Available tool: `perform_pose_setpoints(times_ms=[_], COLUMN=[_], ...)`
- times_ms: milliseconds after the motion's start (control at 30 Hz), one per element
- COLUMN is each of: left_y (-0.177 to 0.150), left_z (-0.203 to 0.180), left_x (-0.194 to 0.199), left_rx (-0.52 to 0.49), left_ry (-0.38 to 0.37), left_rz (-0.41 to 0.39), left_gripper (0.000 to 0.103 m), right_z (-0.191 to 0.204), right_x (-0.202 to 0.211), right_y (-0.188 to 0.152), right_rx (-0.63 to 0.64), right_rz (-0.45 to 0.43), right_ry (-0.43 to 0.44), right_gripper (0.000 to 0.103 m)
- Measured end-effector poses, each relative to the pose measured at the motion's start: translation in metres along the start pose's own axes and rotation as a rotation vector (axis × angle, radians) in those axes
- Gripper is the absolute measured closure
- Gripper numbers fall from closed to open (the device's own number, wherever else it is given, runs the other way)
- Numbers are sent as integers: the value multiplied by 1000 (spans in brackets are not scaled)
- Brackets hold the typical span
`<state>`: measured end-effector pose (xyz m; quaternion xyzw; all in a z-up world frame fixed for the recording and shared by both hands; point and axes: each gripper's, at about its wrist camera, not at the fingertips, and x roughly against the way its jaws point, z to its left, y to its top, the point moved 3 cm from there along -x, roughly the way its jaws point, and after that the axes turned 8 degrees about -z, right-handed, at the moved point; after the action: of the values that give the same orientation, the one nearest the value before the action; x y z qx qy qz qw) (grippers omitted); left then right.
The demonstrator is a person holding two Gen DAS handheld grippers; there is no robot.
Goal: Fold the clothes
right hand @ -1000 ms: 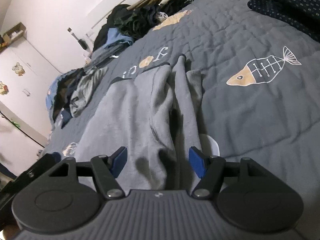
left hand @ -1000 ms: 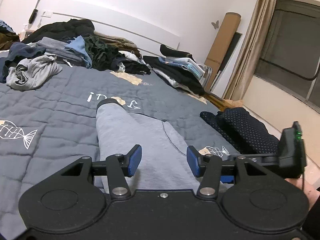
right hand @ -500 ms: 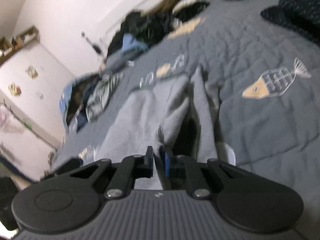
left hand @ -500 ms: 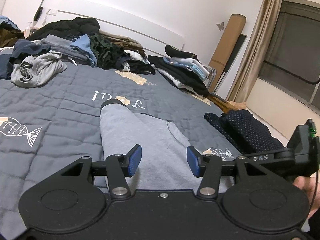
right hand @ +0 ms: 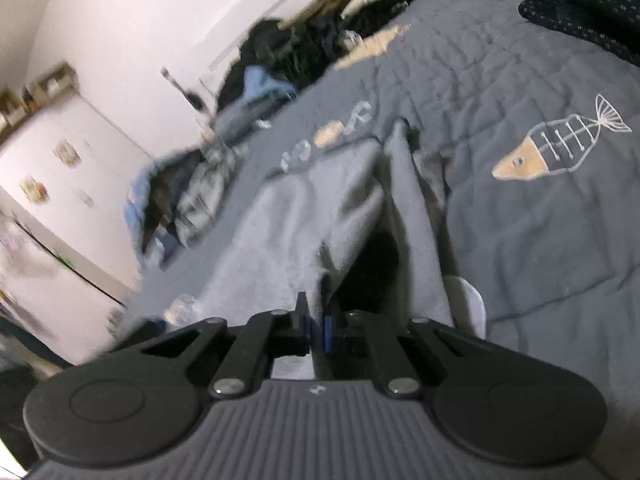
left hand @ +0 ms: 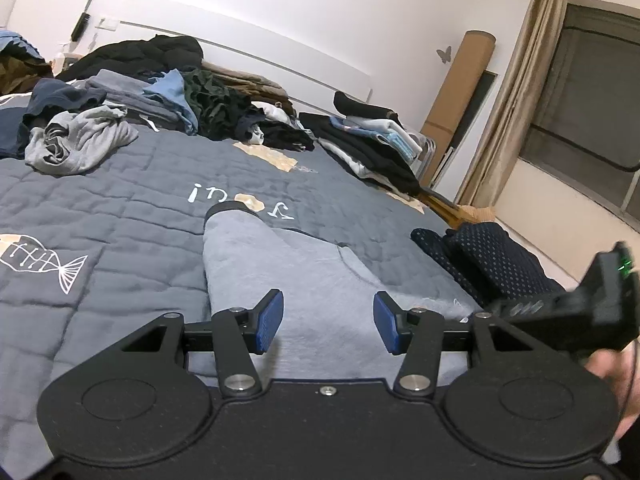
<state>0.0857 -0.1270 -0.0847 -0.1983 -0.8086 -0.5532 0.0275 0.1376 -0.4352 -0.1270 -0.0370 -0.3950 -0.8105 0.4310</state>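
A light grey sweatshirt (left hand: 280,276) lies spread on the dark grey quilted bedspread (left hand: 100,220), one sleeve reaching away toward the headboard. My left gripper (left hand: 326,322) hovers just above its near part, jaws open with nothing pinched between the blue pads. In the right wrist view the same grey sweatshirt (right hand: 288,216) is bunched into a raised fold, and my right gripper (right hand: 317,322) is shut on that fold, lifting it off the bedspread (right hand: 540,240). The right gripper's body (left hand: 592,308) shows at the right edge of the left wrist view.
Piles of unfolded clothes (left hand: 160,92) line the head of the bed, with a crumpled grey garment (left hand: 76,140) at the left. Dark dotted folded clothing (left hand: 488,256) sits at the right bed edge. A window with a beige curtain (left hand: 516,92) stands on the right.
The right gripper's jaws closed on a fold of the grey sweatshirt and raised it, tilting slightly. The left gripper stayed where it was, still open.
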Motion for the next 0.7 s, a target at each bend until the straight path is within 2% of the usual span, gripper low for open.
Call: perform_pose_setpoints(times_ms=[100, 167, 233, 300, 367, 500, 533, 600, 633, 667, 700], left_y=[1, 2, 2, -3, -12, -41, -49, -61, -68, -74, -78], left_z=[1, 1, -7, -21, -30, -40, -41, -44, -46, -48, -49], left_x=[-1, -2, -3, 3, 10, 10, 9, 5, 3, 2, 2], left_rx=[-18, -54, -180, -384, -512, -742, -794, -885, -946, -1011, -1049], left_ry=[1, -3, -29, -66, -97, -72, -62, -30, -9, 5, 13], left_rz=[15, 41, 102, 128, 154, 192, 204, 214, 205, 193, 185], left_gripper=[53, 49, 48, 48, 48, 48, 48, 48, 48, 48, 48], right_z=[8, 4, -7, -19, -21, -16, -14, -14, -15, -15, -16], right_x=[15, 13, 5, -3, -8, -7, -7, -5, -3, -2, 0], right_y=[11, 13, 12, 9, 5, 3, 3, -1, -5, -8, -11], right_rx=[31, 42, 15, -16, -17, 16, 30, 65, 84, 104, 115], right_rz=[-40, -24, 8, 36, 52, 54, 60, 75, 78, 81, 90], right_ry=[22, -5, -42, -76, -85, -102, -111, -148, -172, -195, -204], right_gripper=[98, 98, 98, 97, 97, 94, 92, 78, 66, 61, 60])
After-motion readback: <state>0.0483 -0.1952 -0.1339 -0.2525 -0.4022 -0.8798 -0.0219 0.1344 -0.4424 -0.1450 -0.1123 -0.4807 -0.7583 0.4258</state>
